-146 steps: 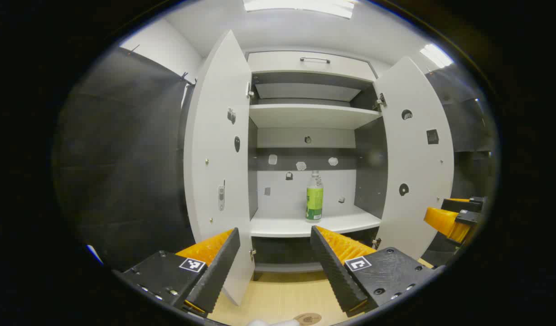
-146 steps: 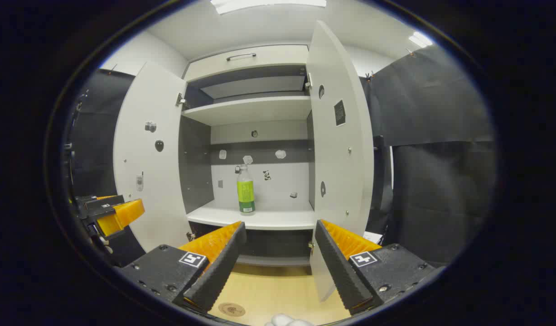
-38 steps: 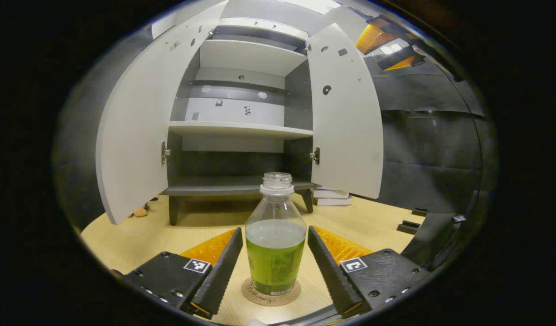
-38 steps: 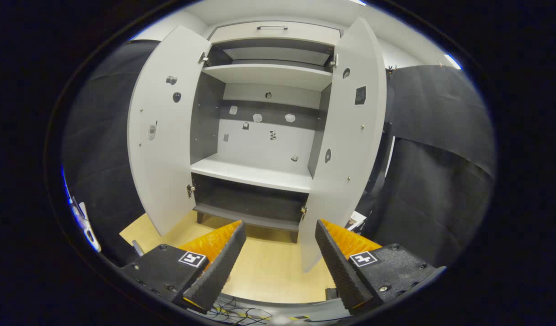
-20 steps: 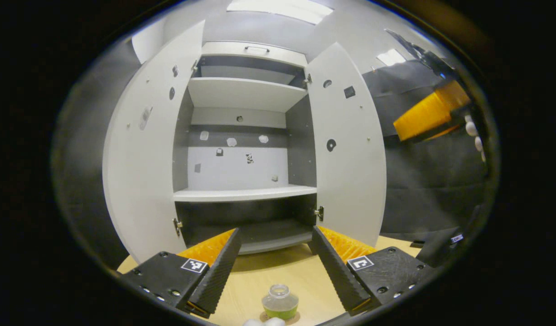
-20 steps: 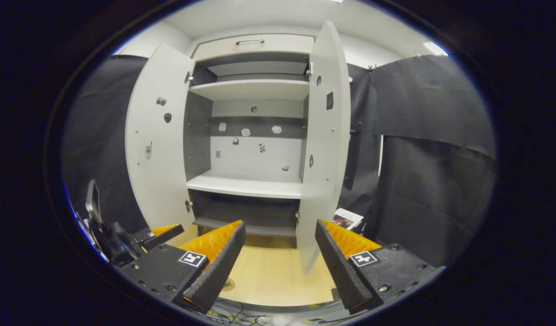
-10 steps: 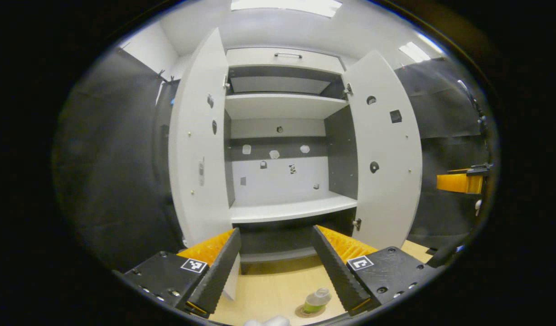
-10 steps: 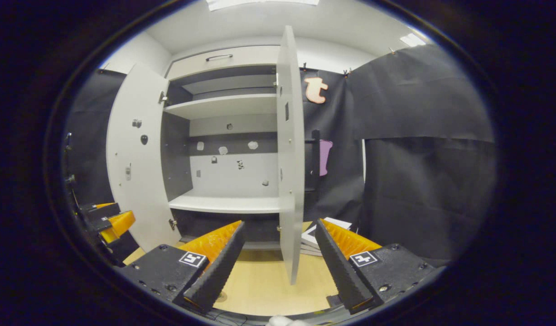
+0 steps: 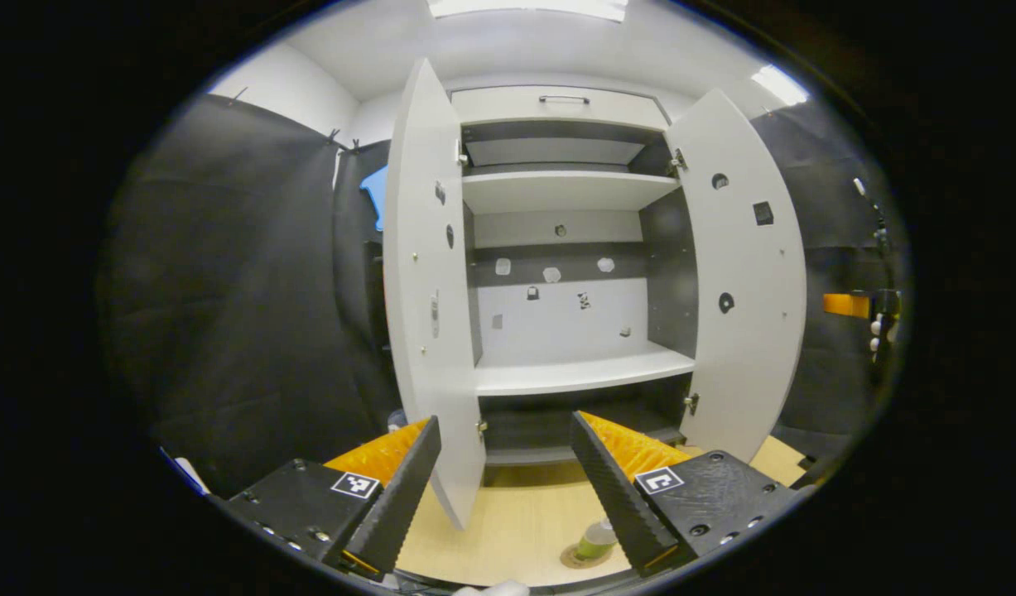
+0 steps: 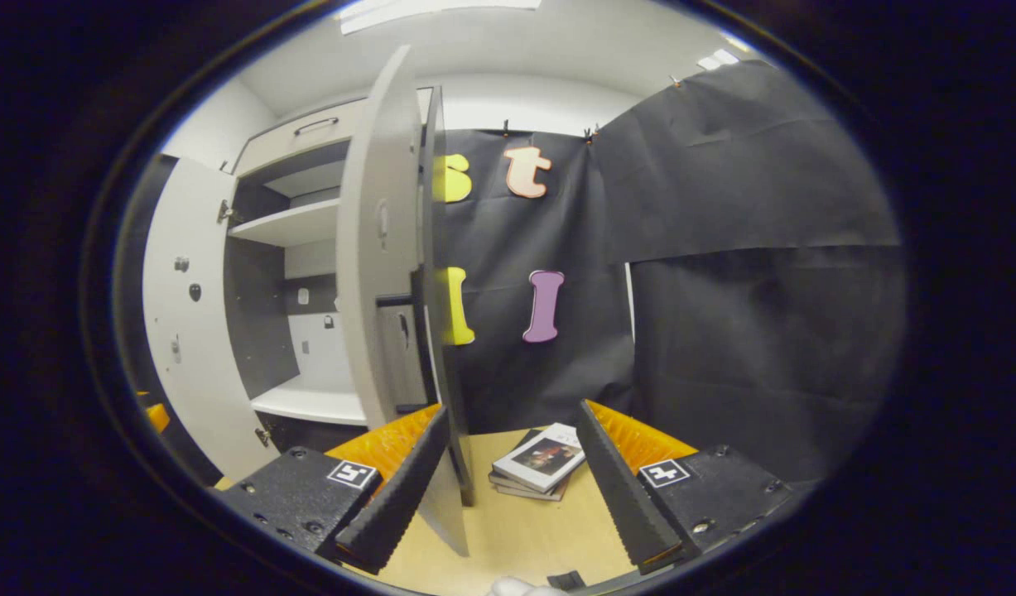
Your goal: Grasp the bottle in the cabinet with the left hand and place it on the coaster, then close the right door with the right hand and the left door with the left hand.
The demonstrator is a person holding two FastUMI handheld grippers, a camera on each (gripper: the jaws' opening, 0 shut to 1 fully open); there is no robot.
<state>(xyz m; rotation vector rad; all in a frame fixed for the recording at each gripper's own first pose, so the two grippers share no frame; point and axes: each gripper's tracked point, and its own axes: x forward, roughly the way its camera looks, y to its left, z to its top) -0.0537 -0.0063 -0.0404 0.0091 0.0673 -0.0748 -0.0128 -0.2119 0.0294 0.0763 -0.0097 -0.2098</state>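
Observation:
The green-labelled bottle [image 9: 595,540] stands uncapped on the round coaster [image 9: 575,558] on the wooden table, low between my left gripper's fingers and well below them. My left gripper [image 9: 503,420] is open and holds nothing; it faces the white cabinet. The left door [image 9: 429,290] stands open just beyond its left finger, and the right door [image 9: 748,306] stands open too. My right gripper [image 10: 512,408] is open and empty, beside the right door [image 10: 379,248], whose front edge lies close to its left finger. The right gripper [image 9: 851,305] shows past the right door.
The middle shelf [image 9: 578,374] inside the cabinet is bare. A small stack of books [image 10: 536,459] lies on the table behind the right door. Black cloth walls [image 10: 748,331] close in on both sides. The wooden table [image 9: 516,530] runs in front of the cabinet.
My left gripper has let go of the bottle on the coaster and risen. My right gripper has swung rightward around the right door, now facing along its edge and outer side.

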